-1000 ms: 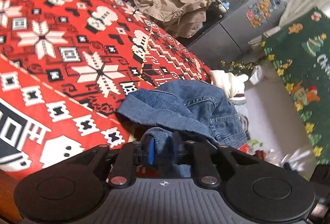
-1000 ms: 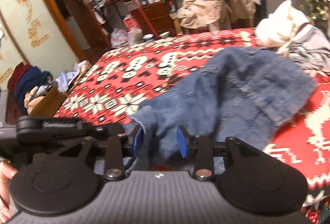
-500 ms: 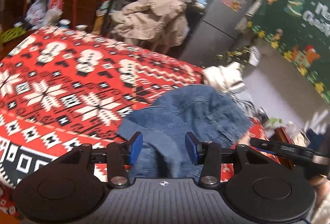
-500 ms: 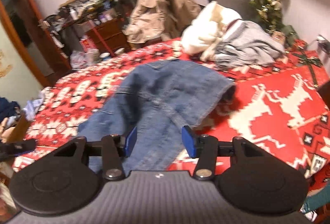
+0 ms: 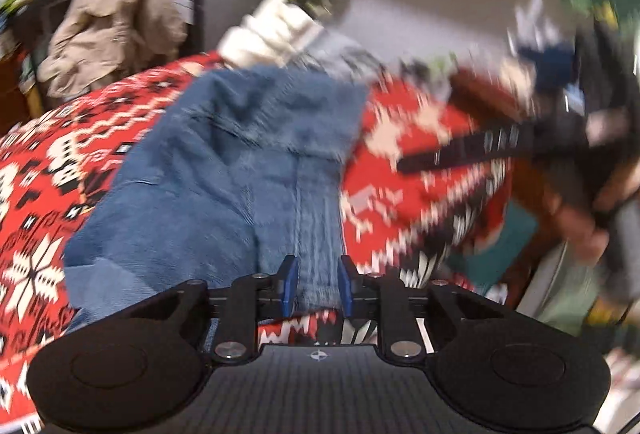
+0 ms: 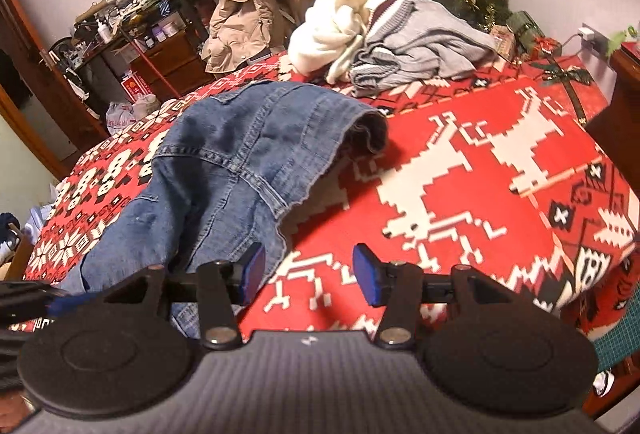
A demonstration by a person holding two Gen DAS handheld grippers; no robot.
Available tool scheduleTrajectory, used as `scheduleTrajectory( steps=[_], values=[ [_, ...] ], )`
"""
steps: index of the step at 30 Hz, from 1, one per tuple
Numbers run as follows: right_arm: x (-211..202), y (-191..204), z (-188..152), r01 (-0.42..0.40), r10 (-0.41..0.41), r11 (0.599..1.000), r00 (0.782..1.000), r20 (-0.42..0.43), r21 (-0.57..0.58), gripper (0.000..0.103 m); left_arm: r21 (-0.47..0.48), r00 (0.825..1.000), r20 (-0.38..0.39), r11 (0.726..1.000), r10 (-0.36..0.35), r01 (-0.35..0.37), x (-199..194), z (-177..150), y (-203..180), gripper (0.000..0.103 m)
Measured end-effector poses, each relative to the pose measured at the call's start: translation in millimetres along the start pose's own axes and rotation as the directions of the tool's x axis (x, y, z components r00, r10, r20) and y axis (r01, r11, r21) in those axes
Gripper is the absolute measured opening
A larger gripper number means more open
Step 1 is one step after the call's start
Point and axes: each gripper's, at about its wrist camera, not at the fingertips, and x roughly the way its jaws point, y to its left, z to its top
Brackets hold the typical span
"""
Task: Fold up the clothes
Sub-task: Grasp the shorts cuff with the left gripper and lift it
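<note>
Denim jacket (image 6: pixel 224 170), bed's (image 6: pixel 460 162) near edge: regrasping hem. Left gripper (image 5: pixel 316 284) closing around denim; right gripper (image 6: pixel 308 274) open, empty. Next: pinch, fold.

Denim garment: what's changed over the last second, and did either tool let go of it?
Both tools released. A second ago each pinched a bunched edge of the denim garment; it now lies spread on the red blanket. The left tool opened, swung over and has just been closing, denim between its pads. The right tool stands open beside the hem. The white and grey clothes pile is unmoved.

claws: black ribbed bodies | round black side discs | blue pads (image 6: pixel 252 274) | silver screws
</note>
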Motion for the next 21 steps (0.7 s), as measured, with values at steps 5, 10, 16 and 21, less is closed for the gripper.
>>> scheduleTrajectory(
  steps=[5,10,16,21],
  values=[
    [-1.0,-7.3,-10.2,0.0,0.0,1.0,1.0,-0.021,0.014,0.055,0.248,0.994,-0.047,0.965,0.104,-0.089,16.8,-15.3,-21.6,0.021],
    [3.9,-12.7,-15.4,-0.006,0.008,0.999,0.999,-0.041,0.039,0.055,0.439,0.98,-0.021,0.883,0.196,-0.167,25.7,-30.2,-37.4,0.031],
    [5.8,-11.0,-15.9,-0.016,0.018,0.999,0.999,-0.043,0.047,0.056,0.538,0.964,0.011,0.811,0.265,-0.229,34.7,-35.7,-40.8,0.034],
    [4.5,-12.2,-16.1,-0.02,0.022,0.999,0.999,-0.04,0.048,0.059,0.622,0.951,0.036,0.738,0.306,-0.261,38.0,-42.1,-41.7,0.031]
  ],
)
